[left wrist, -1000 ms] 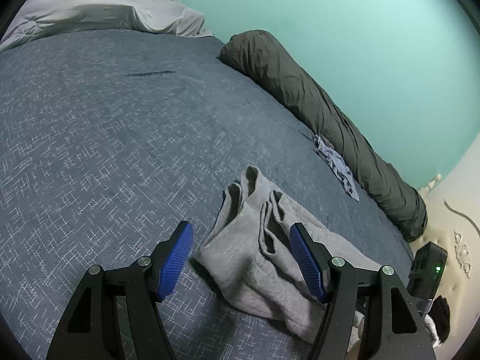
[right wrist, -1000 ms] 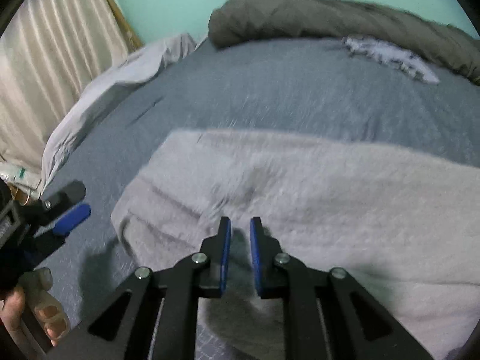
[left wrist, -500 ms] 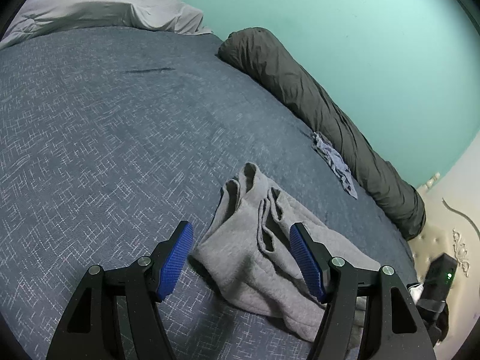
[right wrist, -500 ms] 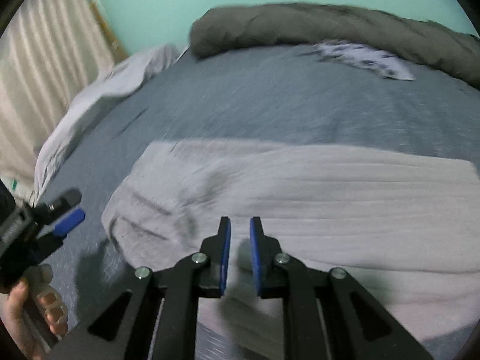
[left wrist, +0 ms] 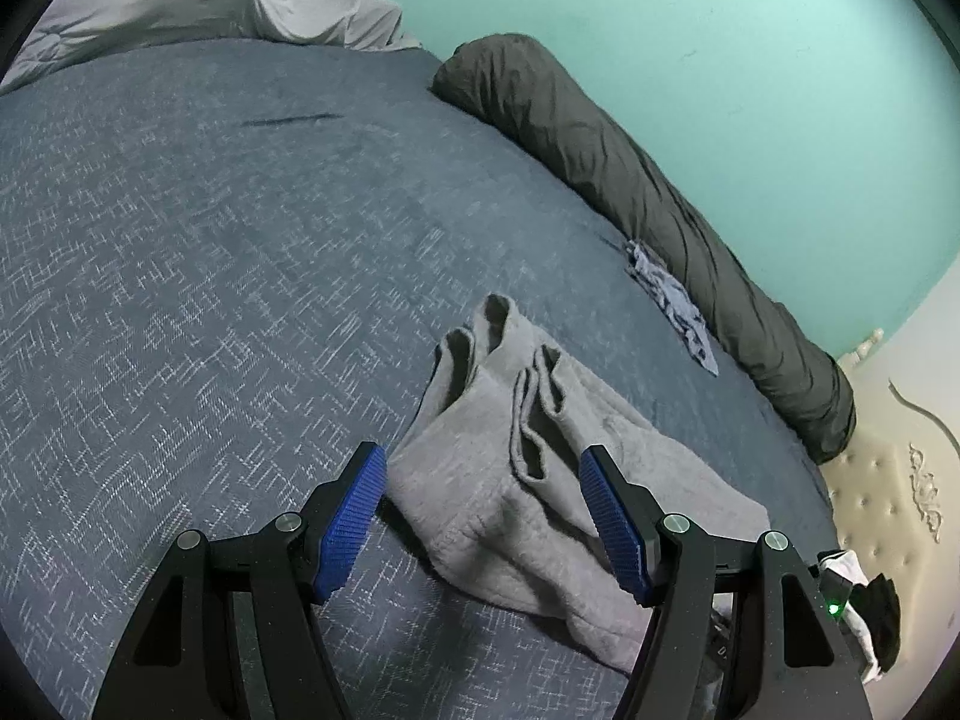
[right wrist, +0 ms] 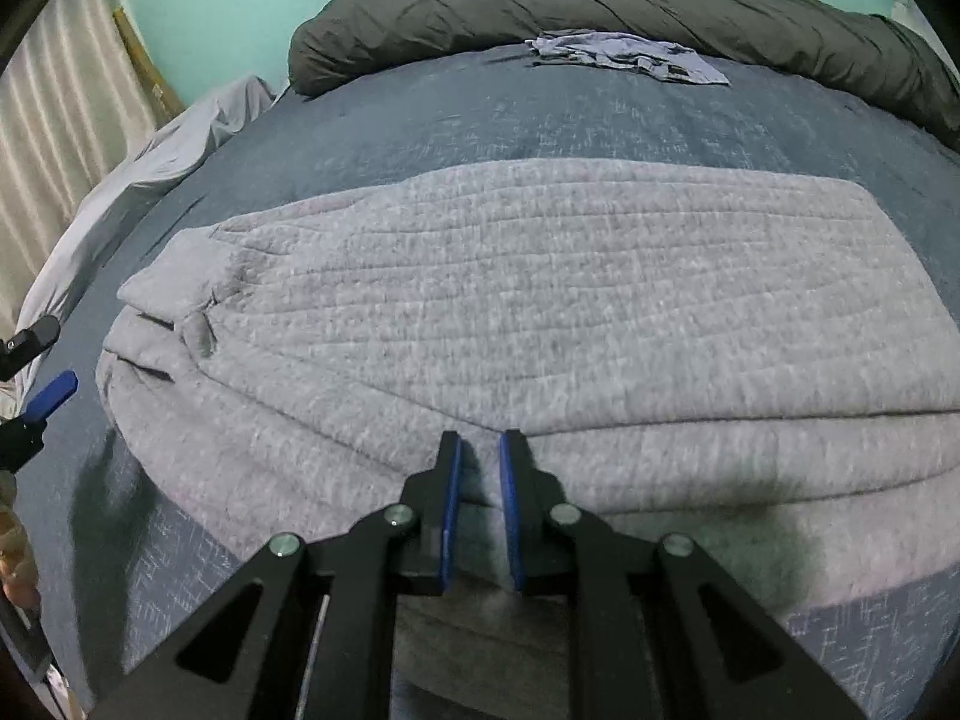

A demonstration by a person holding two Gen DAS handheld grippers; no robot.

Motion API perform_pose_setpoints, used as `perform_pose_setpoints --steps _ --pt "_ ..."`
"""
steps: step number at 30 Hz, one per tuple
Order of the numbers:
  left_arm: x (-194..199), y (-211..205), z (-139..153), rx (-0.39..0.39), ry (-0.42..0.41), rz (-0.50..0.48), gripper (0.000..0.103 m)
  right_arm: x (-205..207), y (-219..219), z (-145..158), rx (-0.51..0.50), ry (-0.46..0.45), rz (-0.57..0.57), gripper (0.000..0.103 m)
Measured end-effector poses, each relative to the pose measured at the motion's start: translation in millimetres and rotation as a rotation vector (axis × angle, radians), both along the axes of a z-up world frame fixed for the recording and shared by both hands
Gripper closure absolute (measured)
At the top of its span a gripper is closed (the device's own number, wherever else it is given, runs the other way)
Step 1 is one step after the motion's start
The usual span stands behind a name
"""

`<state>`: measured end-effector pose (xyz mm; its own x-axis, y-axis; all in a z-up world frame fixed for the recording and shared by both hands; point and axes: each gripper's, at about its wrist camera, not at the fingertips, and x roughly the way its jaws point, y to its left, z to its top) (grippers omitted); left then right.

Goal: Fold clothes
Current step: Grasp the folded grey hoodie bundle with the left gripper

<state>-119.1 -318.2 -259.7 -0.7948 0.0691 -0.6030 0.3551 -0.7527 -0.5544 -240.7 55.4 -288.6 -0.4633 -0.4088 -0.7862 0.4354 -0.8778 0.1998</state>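
Observation:
A grey sweat garment (right wrist: 540,276) lies folded in layers on the blue-grey bed cover (left wrist: 180,276). My right gripper (right wrist: 480,480) sits low at its near edge. The jaws are nearly together, with a fold of the grey cloth pinched between the blue pads. In the left wrist view the same garment (left wrist: 480,480) shows its open cuffs pointing away. My left gripper (left wrist: 480,510) hovers over that end, open, with nothing pressed between its pads. It also shows at the left edge of the right wrist view as the left gripper (right wrist: 36,372), with a person's fingers (right wrist: 12,552) below it.
A dark grey rolled duvet (left wrist: 630,192) runs along the teal wall. A small blue patterned cloth (right wrist: 624,57) lies in front of it. A light grey pillow (left wrist: 198,0) is at the bed's far end. A cream tufted panel (left wrist: 882,498) and dark clothes (left wrist: 870,612) lie beyond the bed's right edge.
My right gripper has moved across and down over the garment, whose top layer now lies flatter and wider in its view. The left gripper has stayed where it was, still open.

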Motion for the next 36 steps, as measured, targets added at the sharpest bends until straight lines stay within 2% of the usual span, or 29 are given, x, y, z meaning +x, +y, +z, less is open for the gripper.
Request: perform_pose_setpoints --steps 4,7,9,11,15,22,27,36 --pt "-1 2 -9 0.018 -0.037 -0.013 0.032 3 0 11 0.013 0.013 0.008 0.091" --pt "-1 1 -18 0.054 -0.065 -0.019 0.031 2 -1 3 0.028 -0.005 0.024 0.091" --pt "0 1 -23 0.076 -0.078 -0.025 0.020 -3 4 6 0.004 -0.031 0.030 0.091" --pt "-1 1 -28 0.088 -0.098 -0.027 0.020 -5 15 14 -0.048 -0.059 0.017 0.092" --pt "-3 1 -40 0.191 -0.093 -0.032 0.016 9 41 31 -0.103 -0.046 -0.023 0.092" --pt "-12 15 -51 0.268 -0.076 -0.027 0.007 36 81 26 -0.173 -0.083 -0.066 0.091" --pt "-19 12 -57 0.293 -0.072 0.028 0.006 40 97 20 -0.178 -0.094 -0.070 0.091" --pt "-44 12 -63 0.298 -0.064 0.082 0.006 32 107 32 -0.201 -0.073 -0.066 0.091"
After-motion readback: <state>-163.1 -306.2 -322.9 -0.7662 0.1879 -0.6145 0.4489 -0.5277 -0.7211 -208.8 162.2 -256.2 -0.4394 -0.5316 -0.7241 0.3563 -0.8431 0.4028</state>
